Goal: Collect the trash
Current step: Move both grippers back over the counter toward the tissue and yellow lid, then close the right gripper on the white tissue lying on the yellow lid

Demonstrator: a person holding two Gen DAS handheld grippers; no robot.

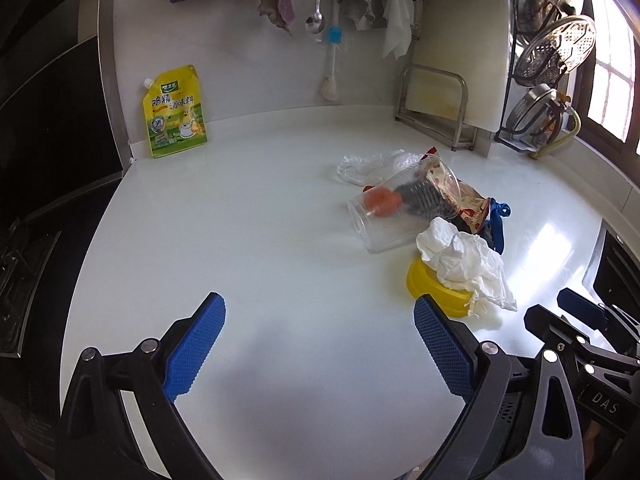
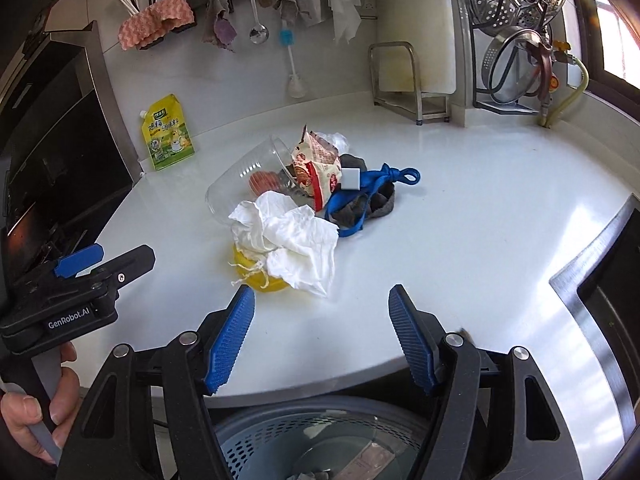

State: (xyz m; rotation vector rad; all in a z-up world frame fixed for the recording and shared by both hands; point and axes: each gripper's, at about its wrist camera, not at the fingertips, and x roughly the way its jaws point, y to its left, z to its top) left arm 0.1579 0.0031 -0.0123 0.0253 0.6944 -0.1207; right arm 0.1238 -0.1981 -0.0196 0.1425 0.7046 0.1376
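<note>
A pile of trash lies on the white counter (image 1: 260, 208): a crumpled white tissue (image 2: 292, 240) on a yellow lid (image 2: 260, 276), a clear plastic cup (image 2: 248, 184) on its side, a red-and-white snack wrapper (image 2: 316, 172), a blue ribbon (image 2: 376, 184), dark cloth (image 2: 360, 204) and a clear bag (image 1: 368, 166). The tissue (image 1: 464, 260), lid (image 1: 432, 286) and cup (image 1: 396, 212) also show in the left wrist view. My left gripper (image 1: 320, 312) is open and empty, left of the pile. My right gripper (image 2: 322, 300) is open and empty, just in front of the tissue.
A grey perforated bin (image 2: 320, 440) sits below the counter's front edge. A yellow seasoning pouch (image 1: 176, 112) stands at the back left. A metal rack (image 1: 436, 108) with a cutting board and a pot-lid stand (image 2: 516, 40) are at the back right. Cloths and a ladle hang on the wall.
</note>
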